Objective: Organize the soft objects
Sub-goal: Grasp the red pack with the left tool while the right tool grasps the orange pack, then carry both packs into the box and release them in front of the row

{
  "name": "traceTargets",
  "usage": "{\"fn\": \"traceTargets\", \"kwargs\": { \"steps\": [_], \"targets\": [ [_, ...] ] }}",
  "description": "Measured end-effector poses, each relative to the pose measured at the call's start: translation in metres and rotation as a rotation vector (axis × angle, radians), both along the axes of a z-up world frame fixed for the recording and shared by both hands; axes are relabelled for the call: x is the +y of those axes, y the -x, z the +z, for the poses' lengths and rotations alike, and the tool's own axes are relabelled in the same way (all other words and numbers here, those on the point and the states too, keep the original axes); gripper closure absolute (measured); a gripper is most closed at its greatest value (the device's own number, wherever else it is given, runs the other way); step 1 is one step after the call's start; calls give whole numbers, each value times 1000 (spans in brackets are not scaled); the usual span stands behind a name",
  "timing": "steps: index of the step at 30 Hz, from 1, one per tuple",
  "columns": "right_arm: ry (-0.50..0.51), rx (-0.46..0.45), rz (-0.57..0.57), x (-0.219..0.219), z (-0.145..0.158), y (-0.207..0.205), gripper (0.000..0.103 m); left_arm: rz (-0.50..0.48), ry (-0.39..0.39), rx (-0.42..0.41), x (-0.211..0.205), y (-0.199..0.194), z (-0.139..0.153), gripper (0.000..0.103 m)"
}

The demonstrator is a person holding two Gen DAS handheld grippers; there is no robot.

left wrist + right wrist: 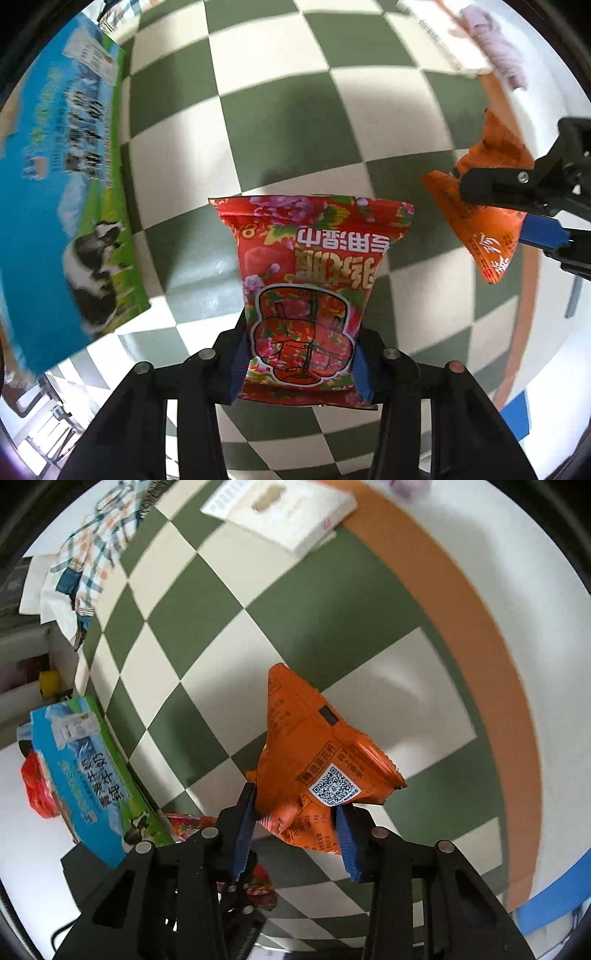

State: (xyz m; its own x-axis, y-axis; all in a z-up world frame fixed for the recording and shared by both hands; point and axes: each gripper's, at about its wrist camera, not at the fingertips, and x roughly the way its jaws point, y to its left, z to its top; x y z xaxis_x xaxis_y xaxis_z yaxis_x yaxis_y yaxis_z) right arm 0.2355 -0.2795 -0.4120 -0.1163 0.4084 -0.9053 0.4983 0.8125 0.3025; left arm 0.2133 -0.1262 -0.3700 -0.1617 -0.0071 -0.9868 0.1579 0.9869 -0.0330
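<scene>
My left gripper [300,363] is shut on a red flowered wet-wipe pack [310,280], holding it by its near end above the green-and-white checkered cloth [280,122]. My right gripper [295,832] is shut on an orange snack bag [317,753] with a QR code, held above the cloth. In the left wrist view the orange bag [484,206] and the right gripper [517,184] show at the right. A bit of the red pack [186,825] shows low left in the right wrist view.
A blue-and-green milk carton box [62,192] lies at the left of the cloth; it also shows in the right wrist view [88,775]. A white flat box [291,509] lies at the far edge. A plaid cloth [92,542] lies far left. An orange band [480,627] borders the cloth.
</scene>
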Motion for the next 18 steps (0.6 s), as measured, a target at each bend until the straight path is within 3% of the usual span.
{"fn": "traceTargets", "kwargs": {
  "steps": [8, 12, 18],
  "targets": [
    [-26, -142, 97, 8, 78, 12, 61, 50, 153, -163, 43, 8, 111, 60],
    [-30, -221, 185, 27, 125, 16, 61, 104, 175, -263, 79, 9, 159, 60],
    [-71, -326, 332, 98, 188, 14, 61, 174, 149, -368, 161, 1, 208, 60]
  ]
}}
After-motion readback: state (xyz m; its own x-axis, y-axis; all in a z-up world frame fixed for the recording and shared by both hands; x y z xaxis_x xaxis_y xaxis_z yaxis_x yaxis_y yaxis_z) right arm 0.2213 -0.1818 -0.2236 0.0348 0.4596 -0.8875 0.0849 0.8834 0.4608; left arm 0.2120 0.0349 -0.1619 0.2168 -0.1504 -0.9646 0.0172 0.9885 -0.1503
